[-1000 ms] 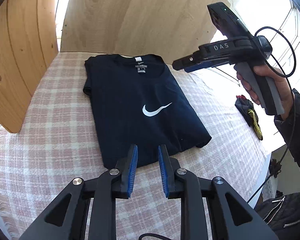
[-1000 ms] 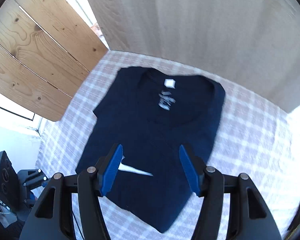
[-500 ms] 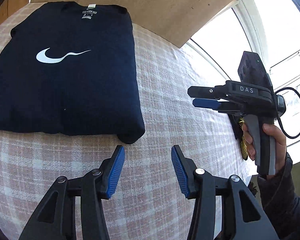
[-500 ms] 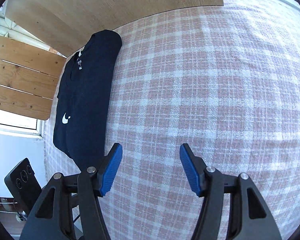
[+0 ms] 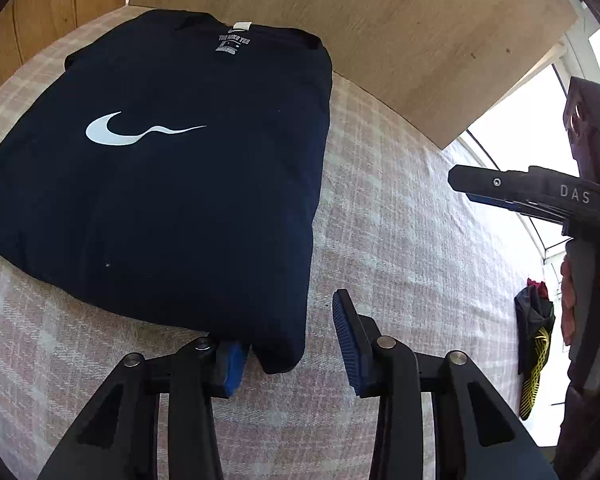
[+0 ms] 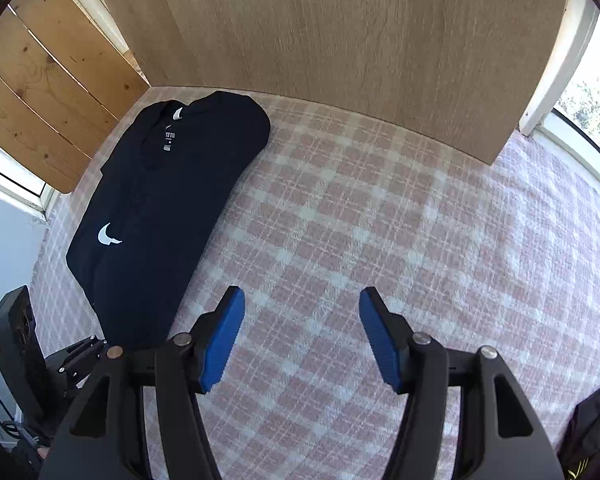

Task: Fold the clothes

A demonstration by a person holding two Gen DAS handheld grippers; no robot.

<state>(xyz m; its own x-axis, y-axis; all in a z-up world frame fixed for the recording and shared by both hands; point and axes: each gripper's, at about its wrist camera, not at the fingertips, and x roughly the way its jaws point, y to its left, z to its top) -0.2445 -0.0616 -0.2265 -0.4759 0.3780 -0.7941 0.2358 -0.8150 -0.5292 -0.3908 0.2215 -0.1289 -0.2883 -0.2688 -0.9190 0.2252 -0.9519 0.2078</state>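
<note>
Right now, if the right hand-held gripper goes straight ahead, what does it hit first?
Probably just the checked cloth. The right hand-held gripper points down at bare cloth, with the folded shirt off to its left.

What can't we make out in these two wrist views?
1. Left wrist: one pad of the left hand-held gripper, jaws closing around the t-shirt corner, is hidden under the fabric.
2. Left wrist: dark bundle with yellow, too small and crumpled to identify.
3. Right wrist: neck label print, too small to read.
</note>
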